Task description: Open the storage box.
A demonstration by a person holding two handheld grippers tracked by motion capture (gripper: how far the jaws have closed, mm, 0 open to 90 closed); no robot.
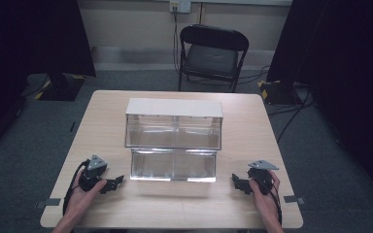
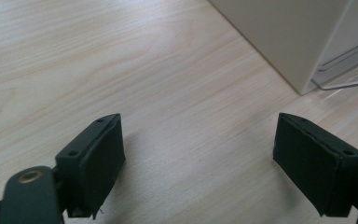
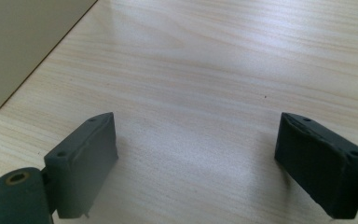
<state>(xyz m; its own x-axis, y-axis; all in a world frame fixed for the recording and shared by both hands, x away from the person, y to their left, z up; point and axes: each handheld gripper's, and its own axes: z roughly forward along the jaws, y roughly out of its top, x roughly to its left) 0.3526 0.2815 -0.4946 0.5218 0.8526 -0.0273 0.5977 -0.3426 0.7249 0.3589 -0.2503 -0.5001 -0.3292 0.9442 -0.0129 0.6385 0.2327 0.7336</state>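
Note:
A two-tier clear plastic box unit (image 1: 174, 131) with a white top stands in the middle of the wooden table (image 1: 107, 204); its lower drawer (image 1: 173, 165) sticks out toward me. My left gripper (image 1: 114, 183) rests on the table at the near left, open, nothing between its jaws, pointing toward the box. The right gripper (image 1: 237, 183) mirrors it at the near right, open and holding nothing. In the left gripper view (image 2: 199, 165) the box's white side (image 2: 284, 37) shows at the upper right. In the right gripper view (image 3: 196, 163) the box's side (image 3: 23, 42) sits at the upper left.
A black folding chair (image 1: 212, 56) stands beyond the table's far edge. Dark curtains hang at both sides of the room. Cables run over the grey floor at the right. Bare tabletop lies in front of each gripper.

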